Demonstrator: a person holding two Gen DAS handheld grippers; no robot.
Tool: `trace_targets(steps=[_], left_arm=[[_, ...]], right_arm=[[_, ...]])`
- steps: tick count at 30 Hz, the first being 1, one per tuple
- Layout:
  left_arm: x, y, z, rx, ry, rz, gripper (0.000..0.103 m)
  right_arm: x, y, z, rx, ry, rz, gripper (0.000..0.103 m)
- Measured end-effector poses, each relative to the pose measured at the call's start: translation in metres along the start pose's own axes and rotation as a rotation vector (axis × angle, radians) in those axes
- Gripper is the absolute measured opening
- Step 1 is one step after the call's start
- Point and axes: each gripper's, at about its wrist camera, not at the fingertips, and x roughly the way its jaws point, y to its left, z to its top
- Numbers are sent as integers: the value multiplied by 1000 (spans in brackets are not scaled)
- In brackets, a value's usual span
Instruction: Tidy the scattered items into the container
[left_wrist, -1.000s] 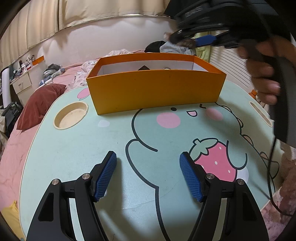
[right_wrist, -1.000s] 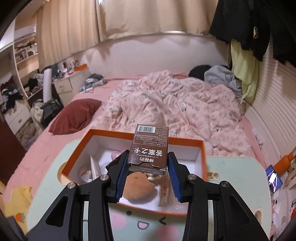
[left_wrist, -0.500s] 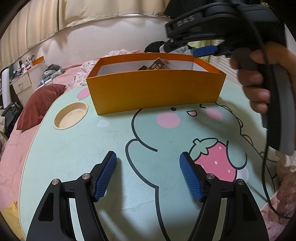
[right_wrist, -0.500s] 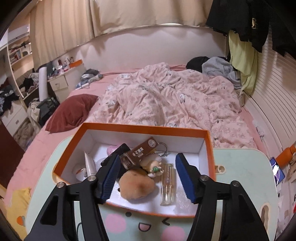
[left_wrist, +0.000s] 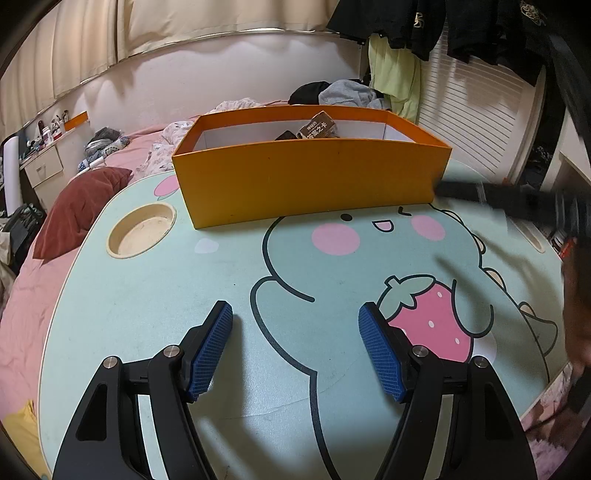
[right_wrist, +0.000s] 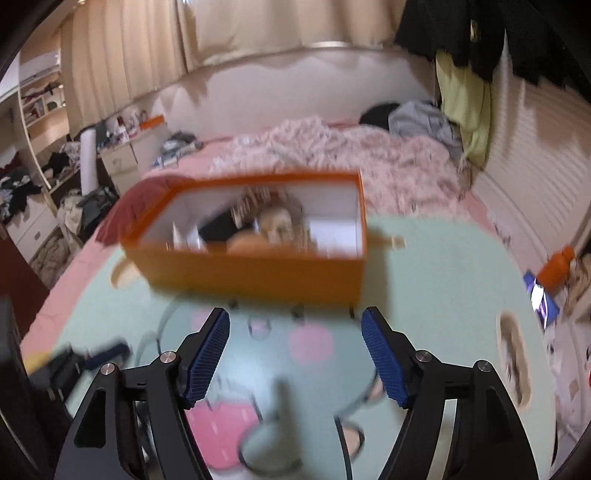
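An orange box (left_wrist: 306, 181) stands at the far side of the mint cartoon table (left_wrist: 166, 295). A brown carton (left_wrist: 318, 127) pokes above its rim. My left gripper (left_wrist: 295, 347) is open and empty, low over the table's near part. My right gripper (right_wrist: 295, 350) is open and empty, above the table in front of the box (right_wrist: 255, 273). That view is blurred; the carton (right_wrist: 247, 206), a tan plush (right_wrist: 280, 225) and a black item (right_wrist: 221, 229) lie inside the box. The right gripper shows as a dark blur in the left wrist view (left_wrist: 517, 199).
A round cup recess (left_wrist: 142, 230) is sunk in the table left of the box. A dark red pillow (left_wrist: 77, 206) and a pink bed lie beyond the table. An orange bottle (right_wrist: 554, 267) and a phone (right_wrist: 541, 299) lie at the right.
My right gripper let the brown carton drop into the box, opened, and pulled back and down away from it. My left gripper has not moved.
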Motion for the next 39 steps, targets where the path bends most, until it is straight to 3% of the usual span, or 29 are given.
trace_targets(steps=[8, 11, 13, 16, 22, 39], left_arm=[[-1, 2, 0, 2, 0, -2, 71], [-1, 1, 0, -2, -1, 4, 72], [0, 2, 0, -9, 9, 9, 81], [0, 2, 1, -12, 11, 15, 81], [0, 1, 1, -14, 9, 19, 81], [0, -1, 1, -15, 7, 22, 81]], right_arm=[[9, -10, -29, 30, 52, -47, 74], [11, -5, -34, 3, 47, -74, 79], [11, -3, -35, -8, 49, -79, 82], [13, -2, -35, -13, 61, -70, 91], [17, 4, -36, -44, 80, -85, 96], [14, 5, -36, -25, 70, -57, 97]])
